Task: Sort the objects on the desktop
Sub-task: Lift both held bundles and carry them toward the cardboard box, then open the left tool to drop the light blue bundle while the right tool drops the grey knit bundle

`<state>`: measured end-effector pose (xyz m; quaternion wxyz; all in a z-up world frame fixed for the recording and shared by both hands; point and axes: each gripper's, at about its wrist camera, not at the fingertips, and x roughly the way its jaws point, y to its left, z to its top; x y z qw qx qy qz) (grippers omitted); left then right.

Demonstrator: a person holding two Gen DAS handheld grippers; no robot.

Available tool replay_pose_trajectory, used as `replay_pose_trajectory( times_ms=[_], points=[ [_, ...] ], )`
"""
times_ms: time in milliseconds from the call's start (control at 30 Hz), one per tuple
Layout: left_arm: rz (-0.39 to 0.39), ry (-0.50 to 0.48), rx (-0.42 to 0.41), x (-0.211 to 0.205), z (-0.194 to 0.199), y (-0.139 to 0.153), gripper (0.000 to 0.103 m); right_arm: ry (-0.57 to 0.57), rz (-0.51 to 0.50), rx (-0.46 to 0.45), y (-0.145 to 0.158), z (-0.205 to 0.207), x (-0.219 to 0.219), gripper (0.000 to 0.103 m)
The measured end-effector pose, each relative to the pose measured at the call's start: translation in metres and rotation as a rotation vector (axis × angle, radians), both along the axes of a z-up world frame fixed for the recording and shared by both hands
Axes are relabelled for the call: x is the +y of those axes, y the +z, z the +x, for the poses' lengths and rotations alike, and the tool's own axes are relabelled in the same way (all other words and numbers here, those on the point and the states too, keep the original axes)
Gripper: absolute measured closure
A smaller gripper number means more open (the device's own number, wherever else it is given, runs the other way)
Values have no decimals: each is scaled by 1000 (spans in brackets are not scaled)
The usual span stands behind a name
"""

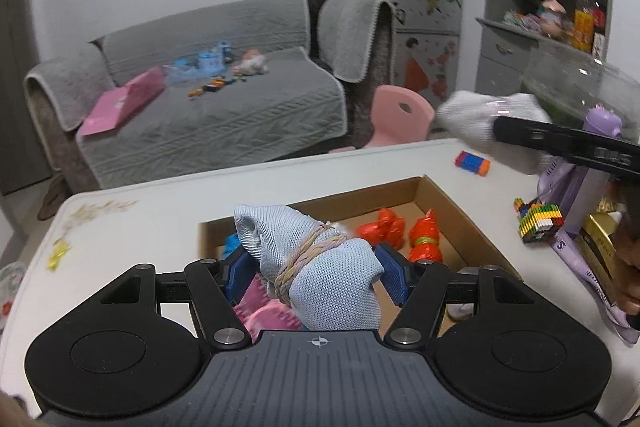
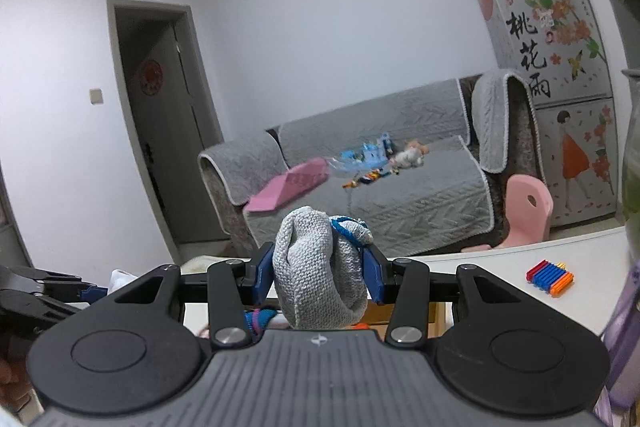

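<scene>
Two grippers are up over the white table point(image 1: 160, 195), each clamped on one bundle. The left gripper point(image 1: 316, 273) has its blue pads point(image 1: 394, 275) pressed against both sides of a pale blue knit bundle point(image 1: 320, 267) bound with a multicoloured rubber band point(image 1: 308, 255); it hangs above the open cardboard box point(image 1: 448, 203). The right gripper point(image 2: 318, 273) is closed narrowly on a grey knit bundle point(image 2: 316, 275) tied with a blue band point(image 2: 346, 227), held above the table edge.

Inside the box I count two orange-red wrapped packets point(image 1: 424, 239) side by side, something blue point(image 1: 232, 243) at the left wall, and a pink spiky thing point(image 1: 264, 315) partly hidden under the left gripper.

On the table beyond the box lies one striped blue-and-orange block point(image 1: 472, 163). A second multicoloured block point(image 1: 540, 223) sits to the right of the box, just beside a purple bag point(image 1: 568, 187). Behind stand one grey sofa point(image 1: 240, 115) and one pink child's chair point(image 1: 400, 115).
</scene>
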<state>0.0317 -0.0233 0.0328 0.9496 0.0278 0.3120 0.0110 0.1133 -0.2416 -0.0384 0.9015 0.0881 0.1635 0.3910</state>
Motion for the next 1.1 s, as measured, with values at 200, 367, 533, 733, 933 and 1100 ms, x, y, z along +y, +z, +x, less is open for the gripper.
replay_pose_trajectory(
  times_ms=[200, 367, 533, 733, 933, 1100],
  points=[
    [11, -41, 60, -14, 40, -23, 33, -8, -85, 50, -21, 26, 20, 61],
    [21, -57, 113, -15, 66, -45, 33, -18, -157, 75, -34, 36, 36, 61],
    [15, -63, 160, -15, 85, -64, 33, -38, -190, 111, -44, 43, 39, 61],
    [26, -82, 204, -20, 97, -83, 33, -54, -236, 155, -57, 52, 46, 61],
    [22, -82, 240, -22, 108, -97, 20, -65, -270, 169, -61, 55, 51, 54],
    [14, -80, 212, -24, 95, -85, 19, -72, -274, 124, -49, 45, 48, 46]
  ],
)
